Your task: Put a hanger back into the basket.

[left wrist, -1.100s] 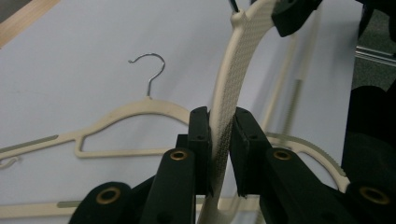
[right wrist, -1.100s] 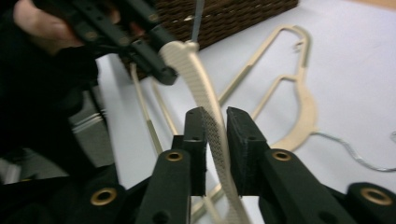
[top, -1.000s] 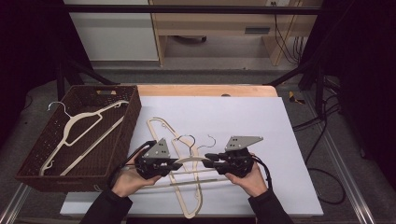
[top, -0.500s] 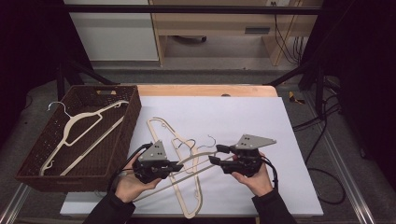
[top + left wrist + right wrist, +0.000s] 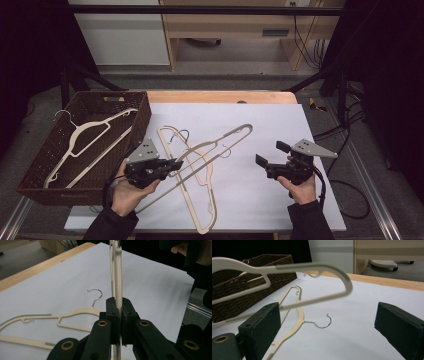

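My left gripper (image 5: 176, 164) is shut on the lower bar of a cream hanger (image 5: 220, 142), which slants up off the table toward the right. In the left gripper view the jaws (image 5: 118, 312) pinch that thin bar (image 5: 118, 277) edge-on. My right gripper (image 5: 272, 154) stands open to the right of the hanger's far end; its jaws have just been opening and nothing is between them. In the right gripper view the raised hanger (image 5: 307, 265) hangs ahead of the wide jaws (image 5: 327, 315). A second cream hanger (image 5: 187, 200) lies flat on the white sheet (image 5: 260, 120).
A brown wicker basket (image 5: 140, 120) stands at the left edge with another cream hanger (image 5: 90, 132) inside. The flat hanger's wire hook (image 5: 322, 325) lies on the sheet in front of my right gripper. A wooden table edge (image 5: 220, 96) runs along the back.
The right gripper has let go of the hanger, opened wide and moved away to the right. The left gripper has risen with the hanger, whose far end now lifts off the sheet.
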`<state>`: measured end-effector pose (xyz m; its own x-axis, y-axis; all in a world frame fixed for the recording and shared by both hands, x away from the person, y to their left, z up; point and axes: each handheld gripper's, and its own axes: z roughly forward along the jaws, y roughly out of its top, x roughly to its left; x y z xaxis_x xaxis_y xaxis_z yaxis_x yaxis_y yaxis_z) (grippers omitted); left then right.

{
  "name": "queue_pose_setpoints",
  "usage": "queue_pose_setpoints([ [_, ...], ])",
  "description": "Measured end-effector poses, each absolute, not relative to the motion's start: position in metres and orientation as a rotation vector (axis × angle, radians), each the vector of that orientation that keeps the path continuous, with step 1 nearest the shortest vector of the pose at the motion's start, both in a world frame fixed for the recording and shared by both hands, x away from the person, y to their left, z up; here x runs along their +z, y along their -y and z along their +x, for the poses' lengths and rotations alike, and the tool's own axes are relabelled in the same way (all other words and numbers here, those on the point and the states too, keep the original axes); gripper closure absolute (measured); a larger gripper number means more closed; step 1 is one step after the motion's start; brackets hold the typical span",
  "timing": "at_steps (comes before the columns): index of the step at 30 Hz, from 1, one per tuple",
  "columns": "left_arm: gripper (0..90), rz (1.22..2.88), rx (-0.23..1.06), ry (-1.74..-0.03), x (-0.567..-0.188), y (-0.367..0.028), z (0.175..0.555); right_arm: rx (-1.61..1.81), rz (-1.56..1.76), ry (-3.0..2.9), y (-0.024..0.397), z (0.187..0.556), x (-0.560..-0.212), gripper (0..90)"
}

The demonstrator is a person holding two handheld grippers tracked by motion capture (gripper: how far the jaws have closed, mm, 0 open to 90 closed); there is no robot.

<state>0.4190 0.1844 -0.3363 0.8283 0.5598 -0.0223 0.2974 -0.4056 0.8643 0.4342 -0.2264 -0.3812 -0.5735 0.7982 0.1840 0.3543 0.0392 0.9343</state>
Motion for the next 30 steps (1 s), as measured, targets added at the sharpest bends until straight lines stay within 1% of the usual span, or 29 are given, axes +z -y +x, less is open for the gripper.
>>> queue_pose_setpoints([
  [6,86.9,1.984,0.368,-0.65,-0.321,-0.198,0.418,1.512,1.158,-1.935,0.23,0.433,-0.382,6.0],
  [8,86.9,1.974,0.373,-0.656,-0.311,-0.203,0.416,1.521,1.164,-1.924,0.231,0.433,-0.381,5.5],
  [9,86.9,1.97,0.392,-0.654,-0.301,-0.209,0.415,1.515,1.162,-1.926,0.232,0.433,-0.381,5.1],
  [10,86.9,1.97,0.392,-0.654,-0.301,-0.209,0.415,1.519,1.164,-1.926,0.233,0.432,-0.381,4.7],
  [17,86.9,1.954,0.436,-0.648,-0.265,-0.23,0.418,1.528,1.155,-1.925,0.236,0.431,-0.381,3.1],
  [24,86.9,1.952,0.497,-0.651,-0.24,-0.263,0.435,1.528,1.172,-1.9,0.239,0.431,-0.38,3.5],
  [28,86.9,1.977,0.549,-0.694,-0.237,-0.28,0.449,1.516,1.166,-1.902,0.242,0.43,-0.38,3.6],
  [30,86.9,1.977,0.536,-0.709,-0.239,-0.287,0.455,1.514,1.164,-1.898,0.242,0.43,-0.379,3.5],
])
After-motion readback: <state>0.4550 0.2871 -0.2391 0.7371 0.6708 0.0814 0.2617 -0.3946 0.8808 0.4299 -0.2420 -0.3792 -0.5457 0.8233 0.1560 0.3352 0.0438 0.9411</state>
